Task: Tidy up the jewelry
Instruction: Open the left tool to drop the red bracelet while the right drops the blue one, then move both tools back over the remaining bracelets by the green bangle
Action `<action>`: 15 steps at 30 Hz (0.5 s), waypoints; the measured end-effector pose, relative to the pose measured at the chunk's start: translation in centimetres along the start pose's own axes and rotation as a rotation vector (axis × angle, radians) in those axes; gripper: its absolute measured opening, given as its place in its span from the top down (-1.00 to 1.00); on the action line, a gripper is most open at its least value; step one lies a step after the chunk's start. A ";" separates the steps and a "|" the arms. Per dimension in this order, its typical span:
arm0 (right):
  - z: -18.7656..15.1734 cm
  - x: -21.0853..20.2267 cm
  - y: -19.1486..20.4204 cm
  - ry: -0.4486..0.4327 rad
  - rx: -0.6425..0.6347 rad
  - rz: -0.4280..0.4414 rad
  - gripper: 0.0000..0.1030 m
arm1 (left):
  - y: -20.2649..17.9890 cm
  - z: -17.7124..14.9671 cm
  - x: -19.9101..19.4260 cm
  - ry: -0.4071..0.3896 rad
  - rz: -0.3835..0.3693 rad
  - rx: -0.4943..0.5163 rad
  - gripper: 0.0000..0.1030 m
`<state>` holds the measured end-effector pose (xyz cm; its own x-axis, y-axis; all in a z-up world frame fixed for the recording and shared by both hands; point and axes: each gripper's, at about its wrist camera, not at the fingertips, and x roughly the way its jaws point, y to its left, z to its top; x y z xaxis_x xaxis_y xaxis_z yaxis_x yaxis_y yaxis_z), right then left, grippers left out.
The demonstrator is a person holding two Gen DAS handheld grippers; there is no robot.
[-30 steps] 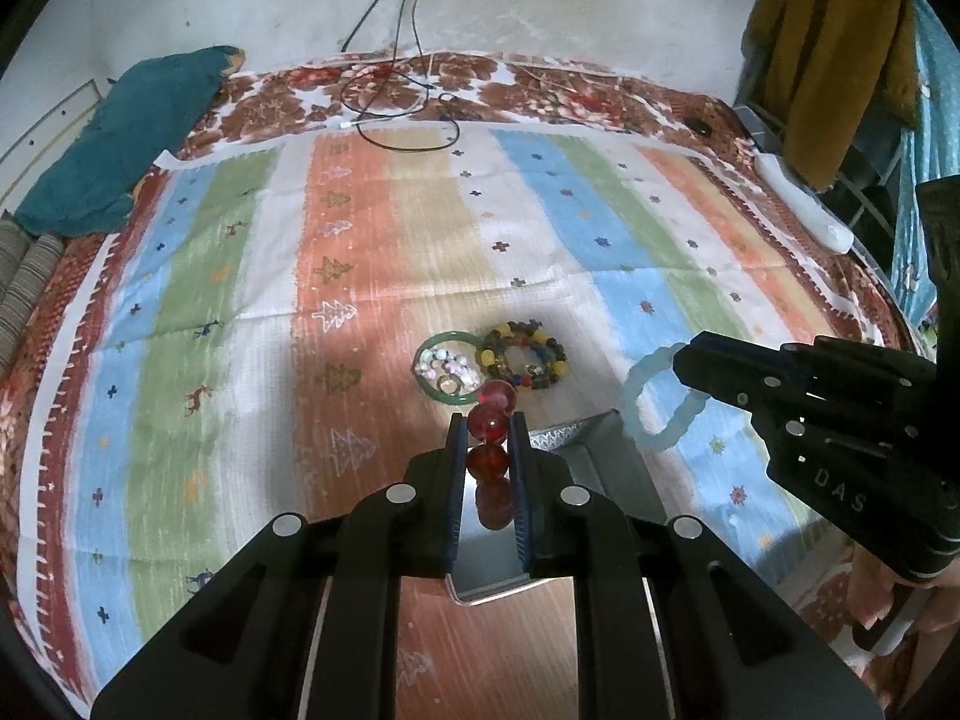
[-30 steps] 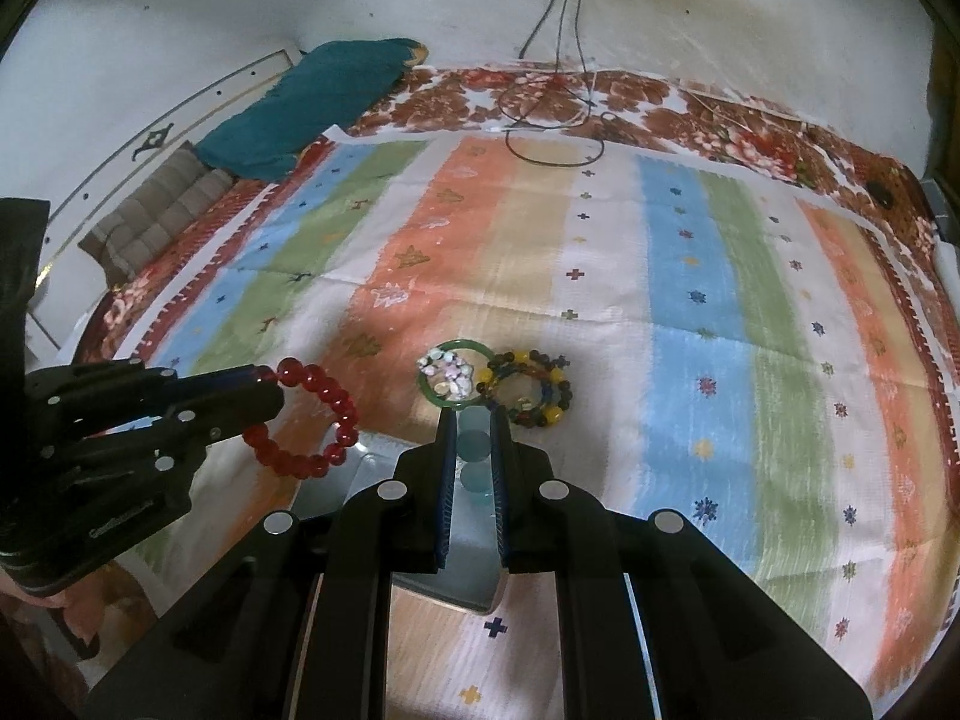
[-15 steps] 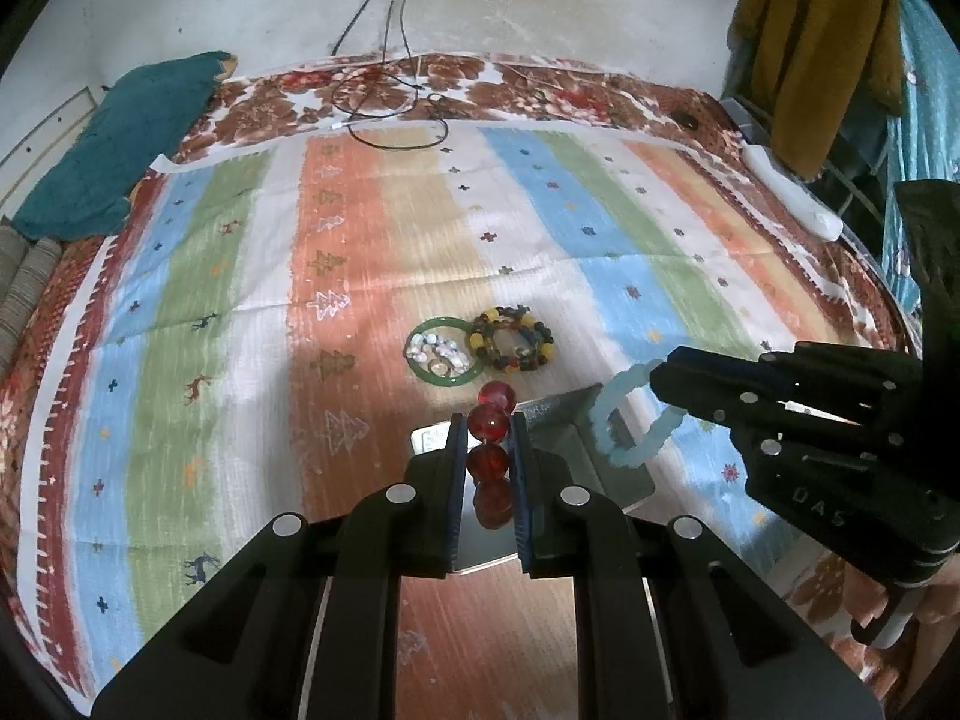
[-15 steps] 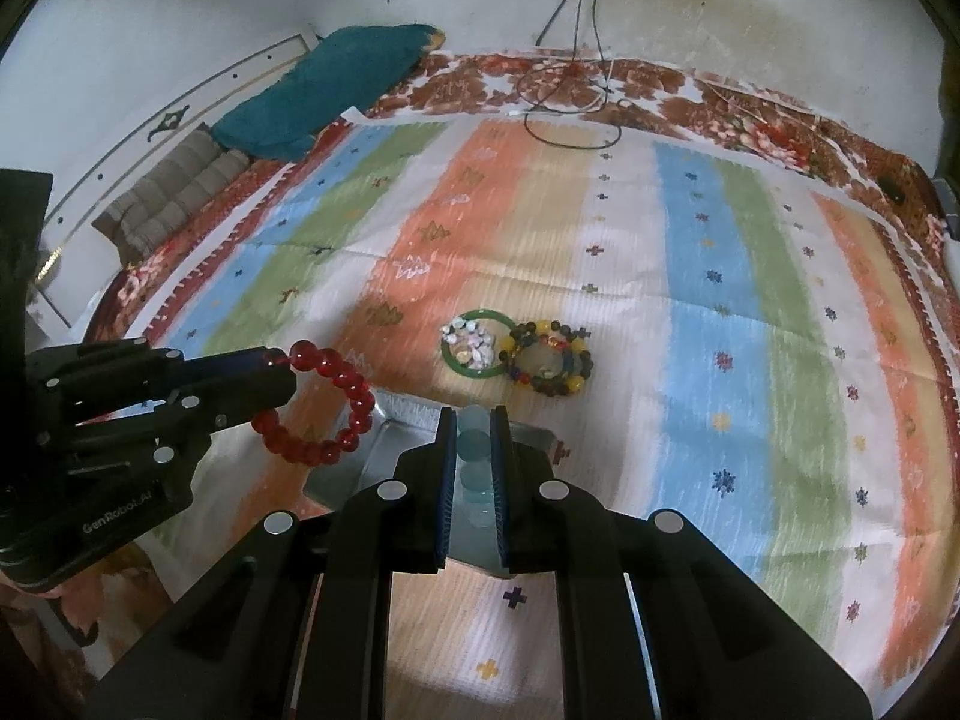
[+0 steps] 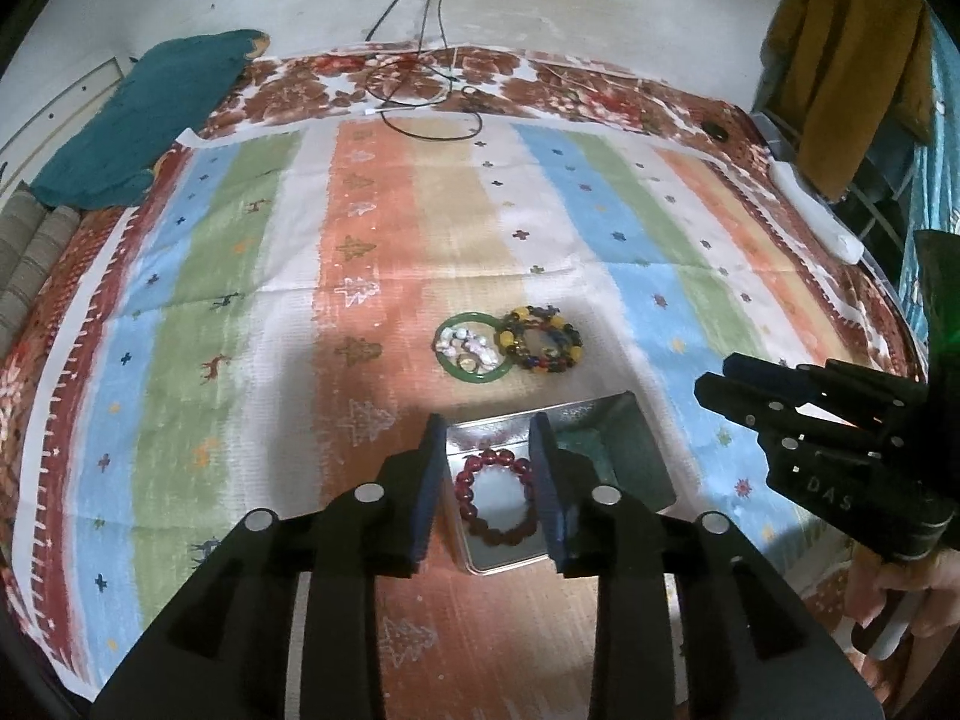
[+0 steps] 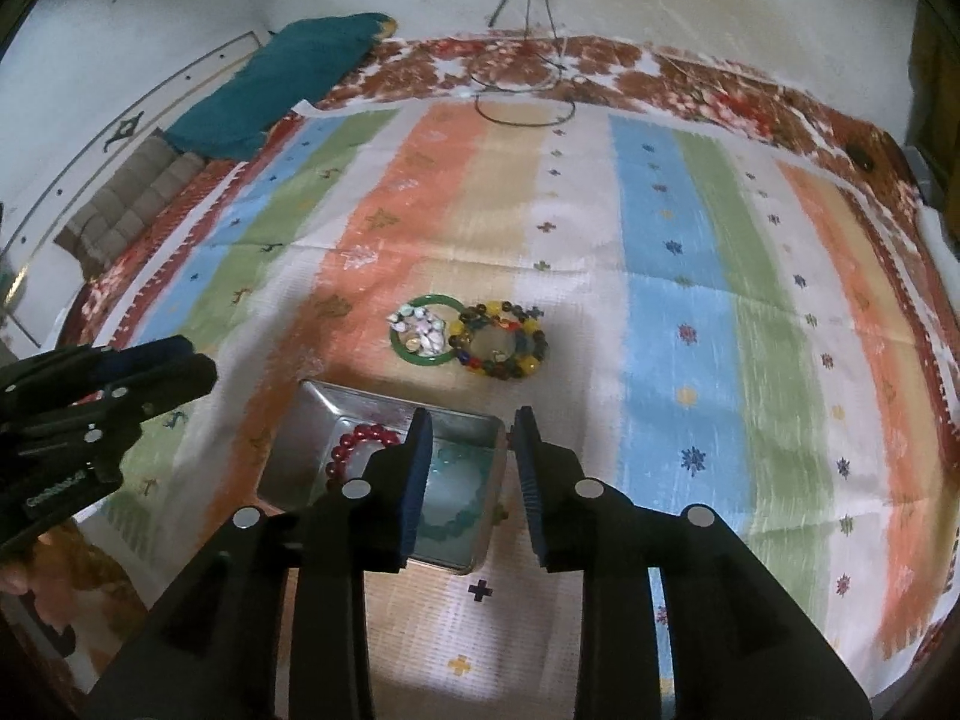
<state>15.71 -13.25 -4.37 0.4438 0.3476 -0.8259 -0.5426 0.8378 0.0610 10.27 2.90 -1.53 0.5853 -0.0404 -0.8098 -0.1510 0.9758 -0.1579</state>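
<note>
Left claw (image 5: 487,426) spread apart, gripping nothing, hovering over a metal tin (image 5: 624,450) on the striped bedspread (image 5: 384,252). Directly between its fingers, lying flat on the tin's floor: the red bead bracelet (image 5: 495,495). Right claw (image 6: 471,420) likewise parted and empty above the same tin (image 6: 312,420). Only in the right wrist view: a pale teal bracelet (image 6: 453,516) in the tin's 3 o'clock half, beside the red bracelet (image 6: 360,450) at 9 o'clock; in the left wrist view that spot hidden behind a finger. At 12 o'clock of the tin, on the cloth: a green bangle (image 5: 474,348) ringing small pale pieces, touching a multicolour bead bracelet (image 5: 543,341). Teal pillow (image 5: 150,114) far off at 10 o'clock; mustard garment (image 5: 852,48) seen from the left wrist alone.
</note>
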 end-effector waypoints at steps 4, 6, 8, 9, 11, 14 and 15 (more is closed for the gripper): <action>0.2 0.5 -0.5 0.015 0.019 -0.002 0.33 | 0.4 0.2 0.3 0.008 0.011 -0.011 0.29; 0.3 0.7 -0.6 0.022 0.026 -0.004 0.27 | 0.7 0.4 0.6 0.013 0.011 -0.023 0.26; 0.5 1.0 -0.9 0.029 0.034 -0.008 0.23 | 1.1 0.6 0.8 0.014 0.017 -0.037 0.18; 0.6 1.1 -1.0 0.032 0.037 -0.011 0.19 | 1.2 0.7 1.0 0.015 0.021 -0.039 0.12; 0.9 1.5 -1.1 0.039 0.042 -0.011 0.14 | 1.4 1.0 1.3 0.019 0.023 -0.044 0.06; 1.1 2.0 -1.2 0.053 0.045 -0.010 0.04 | 1.5 1.4 1.8 0.027 0.021 -0.051 -0.04; 1.1 2.1 -1.2 0.057 0.045 -0.011 0.01 | 1.6 1.6 2.1 0.031 0.023 -0.052 -0.09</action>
<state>18.10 -13.08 -5.54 0.4078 0.3144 -0.8572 -0.5047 0.8600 0.0754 12.55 4.72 -2.61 0.5561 -0.0251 -0.8307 -0.2058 0.9642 -0.1669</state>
